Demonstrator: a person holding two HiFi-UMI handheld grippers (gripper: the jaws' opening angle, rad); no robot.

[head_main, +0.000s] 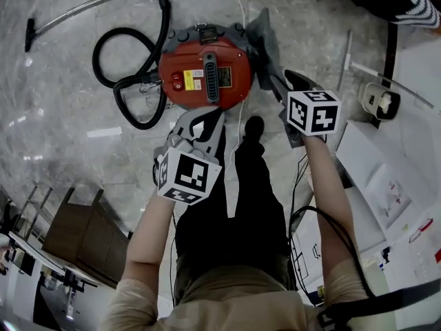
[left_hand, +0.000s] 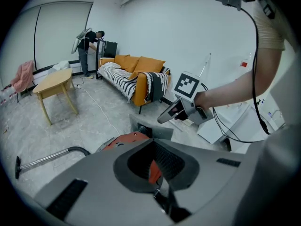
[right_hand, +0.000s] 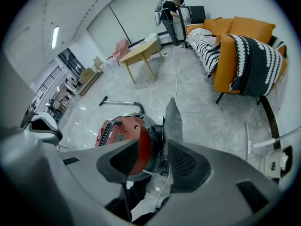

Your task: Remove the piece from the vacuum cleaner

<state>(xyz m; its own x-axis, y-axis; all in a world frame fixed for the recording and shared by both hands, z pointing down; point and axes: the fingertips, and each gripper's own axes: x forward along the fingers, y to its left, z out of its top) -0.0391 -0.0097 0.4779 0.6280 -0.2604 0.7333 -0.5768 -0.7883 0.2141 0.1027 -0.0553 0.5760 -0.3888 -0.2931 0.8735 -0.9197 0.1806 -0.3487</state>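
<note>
The left gripper (left_hand: 153, 163) has its fingers (left_hand: 170, 160) only narrowly apart with nothing clamped; a strip of red shows through the slit. The right gripper (right_hand: 153, 149) holds its fingers (right_hand: 187, 163) wide, and they grip nothing either. Nearer than the fingertips, a black shoe (head_main: 253, 126) is planted between the two grippers, and a thin white cord (right_hand: 164, 187) trails under the right fingers. Just past both sets of fingers the red vacuum cleaner (head_main: 205, 72) sits on the floor (head_main: 69, 150); in the right gripper view it fills the gap between the right fingers. The grey piece (right_hand: 173, 121) stands on edge against the vacuum cleaner's side, directly beyond the tip of one right finger. Whether it touches that finger cannot be told. Beyond the left fingers and off to their left, a black hose (head_main: 167, 19) loops out of the vacuum cleaner and joins a metal tube (head_main: 76, 10) lying on the grey marbled floor. To the right of the right fingers lie white boards (head_main: 386, 178). Back behind the left fingers stands a brown cabinet (head_main: 79, 229). Well past the fingers are a wooden table (left_hand: 54, 81) and an orange sofa (left_hand: 141, 72) draped with a striped blanket (left_hand: 120, 81). At the far end of the room a person (left_hand: 87, 48) stands near the white wall (left_hand: 188, 27).
</note>
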